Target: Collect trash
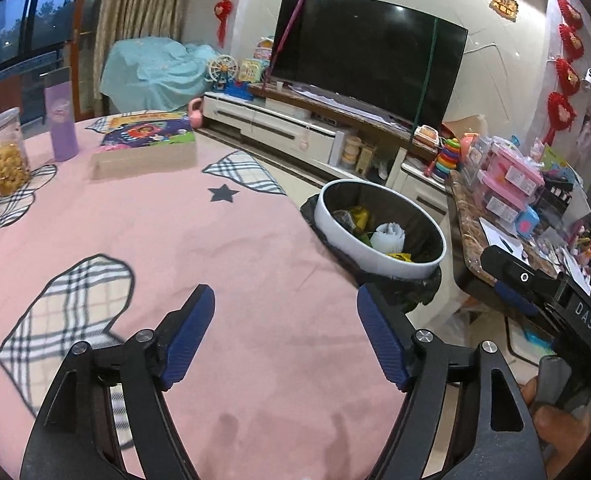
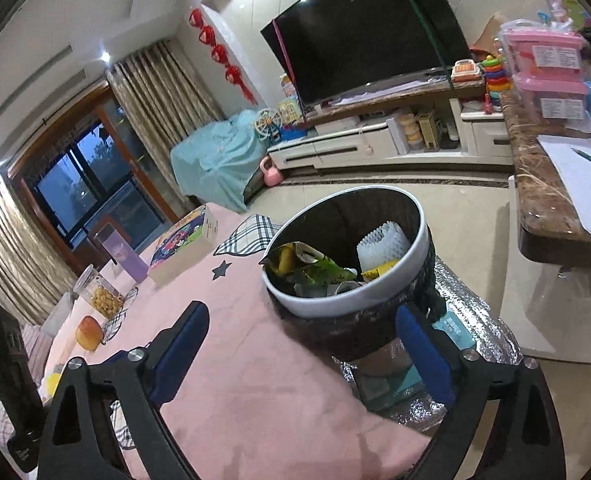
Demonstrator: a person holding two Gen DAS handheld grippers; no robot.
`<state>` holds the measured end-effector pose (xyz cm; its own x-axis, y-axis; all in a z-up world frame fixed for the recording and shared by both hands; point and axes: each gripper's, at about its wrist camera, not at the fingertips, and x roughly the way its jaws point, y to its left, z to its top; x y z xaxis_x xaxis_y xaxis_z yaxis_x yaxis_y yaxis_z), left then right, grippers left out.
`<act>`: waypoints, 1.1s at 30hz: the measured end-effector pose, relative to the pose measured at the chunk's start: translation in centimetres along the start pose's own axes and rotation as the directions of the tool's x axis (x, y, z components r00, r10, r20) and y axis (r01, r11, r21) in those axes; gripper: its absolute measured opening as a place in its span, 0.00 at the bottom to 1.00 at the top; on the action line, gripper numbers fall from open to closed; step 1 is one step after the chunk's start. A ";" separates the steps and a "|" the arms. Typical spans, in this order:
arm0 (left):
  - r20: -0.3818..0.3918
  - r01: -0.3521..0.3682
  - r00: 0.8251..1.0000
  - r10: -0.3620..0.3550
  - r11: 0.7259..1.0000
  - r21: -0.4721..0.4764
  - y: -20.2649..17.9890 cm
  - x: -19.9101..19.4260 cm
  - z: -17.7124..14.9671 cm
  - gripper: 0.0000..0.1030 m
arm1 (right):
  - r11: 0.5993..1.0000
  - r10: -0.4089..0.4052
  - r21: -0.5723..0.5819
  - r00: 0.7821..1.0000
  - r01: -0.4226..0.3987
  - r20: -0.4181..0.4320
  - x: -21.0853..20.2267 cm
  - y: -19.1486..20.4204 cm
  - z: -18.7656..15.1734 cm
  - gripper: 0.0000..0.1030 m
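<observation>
The trash [image 2: 315, 268] lies in the bin [image 2: 347, 300], ahead of both grippers and clear of their fingers. The left gripper [image 1: 285, 336] hangs over the pink counter [image 1: 215, 248] with its fingers [image 1: 187, 340] spread wide and nothing between them; the bin [image 1: 379, 256] stands ahead and to its right, just past the counter's edge. The right gripper [image 2: 301, 352] also has its fingers [image 2: 423, 356] wide apart and empty, with the bin directly ahead between their tips; the right finger overlaps the black liner at the bin's rim in the picture, though contact cannot be told. In the bin are a green and yellow wrapper [image 2: 311, 264], a white foam net [image 2: 381, 246] and a yellow scrap [image 2: 381, 270]. Far across the counter stand a jar [image 1: 5, 152], a purple cup [image 1: 60, 124] and a box [image 1: 147, 136], well apart from both grippers. The cloth before the left fingers is bare. A marble side table [image 2: 543, 192] stands right of the bin, with floor between.
</observation>
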<state>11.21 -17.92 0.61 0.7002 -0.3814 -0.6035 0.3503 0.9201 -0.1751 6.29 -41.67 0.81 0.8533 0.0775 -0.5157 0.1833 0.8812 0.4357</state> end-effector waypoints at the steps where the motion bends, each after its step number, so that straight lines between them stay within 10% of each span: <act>1: 0.012 0.000 1.000 0.000 1.000 0.001 0.1 -0.5 -0.3 0.74 | 1.000 -0.001 -0.004 1.000 0.001 0.006 -0.3 0.3 -0.4 0.94; 10: 0.177 -0.085 0.981 0.084 0.996 0.002 0.9 -5.4 -1.9 1.00 | 0.996 -0.014 -0.091 0.995 0.023 0.097 -3.6 3.3 -1.3 0.98; 17: 0.222 -0.135 0.966 0.134 0.991 -0.012 1.7 -6.7 -2.8 1.00 | 0.969 -0.083 -0.205 0.963 0.138 0.258 -6.0 5.4 -2.9 1.00; 33: 0.266 -0.226 0.938 0.220 0.974 -0.008 2.2 -6.8 -4.2 1.00 | 0.949 -0.144 -0.234 0.953 0.209 0.268 -4.6 5.6 -5.5 1.00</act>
<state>4.62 -12.92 1.04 0.8999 -0.1788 -0.3978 0.1775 0.9833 -0.0405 0.67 -34.56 1.58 0.9172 -0.1778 -0.3565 0.2383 0.9620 0.1333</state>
